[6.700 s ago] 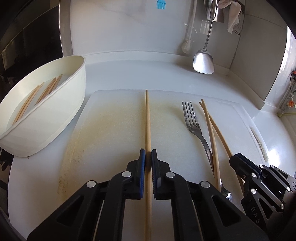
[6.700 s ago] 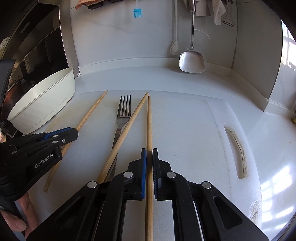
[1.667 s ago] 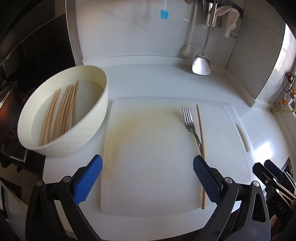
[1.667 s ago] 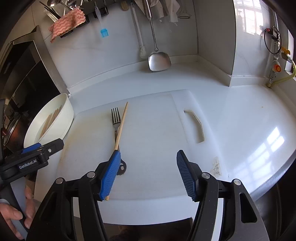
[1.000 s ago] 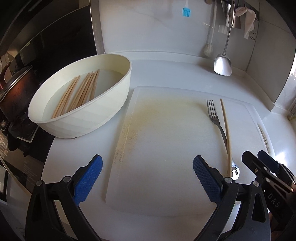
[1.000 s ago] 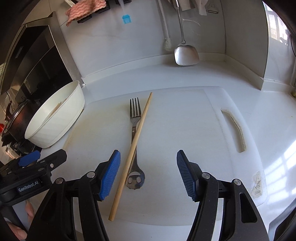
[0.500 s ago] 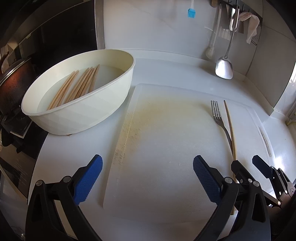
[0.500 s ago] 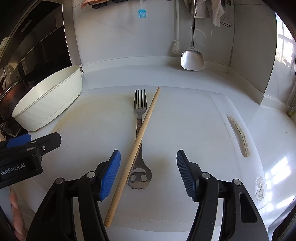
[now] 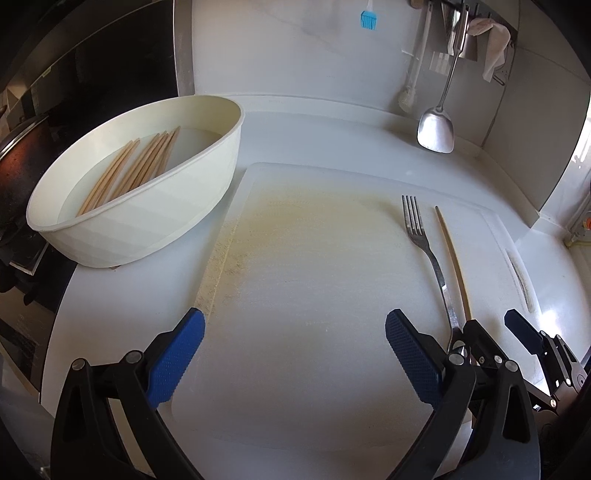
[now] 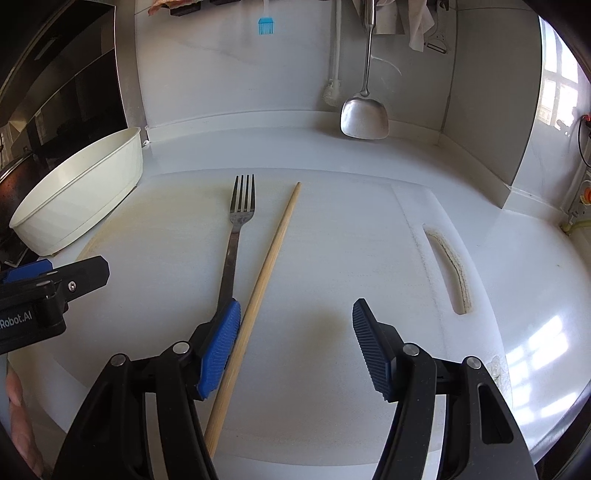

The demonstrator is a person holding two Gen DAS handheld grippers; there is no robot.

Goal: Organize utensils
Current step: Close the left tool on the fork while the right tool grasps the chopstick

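Cutting board (image 10: 332, 258), white, stained yellowish toward the bowl side, flat on white counter (image 10: 535, 295); slot handle at the edge away from the bowl. On the board: one wooden chopstick (image 10: 266, 266) and one metal fork (image 10: 236, 236), side by side, nearly parallel, fork on the bowl side, tines toward the back wall. Right gripper (image 10: 295, 345) low over the near part of the board, fingers spread wide, nothing held; chopstick running just inside its bowl-side blue pad (image 10: 221, 347), fork handle passing behind that pad. Left gripper (image 9: 293, 356) over the bowl-side half of the board, fingers likewise spread wide and empty, well apart from fork and chopstick. Cream oval bowl (image 9: 155, 221) on the counter just beside the board, several chopsticks (image 9: 136, 168) lying inside. Beyond the board, on the back wall: hanging metal spatula (image 10: 365, 114), blue brush (image 10: 265, 26), cloth (image 9: 495, 44).
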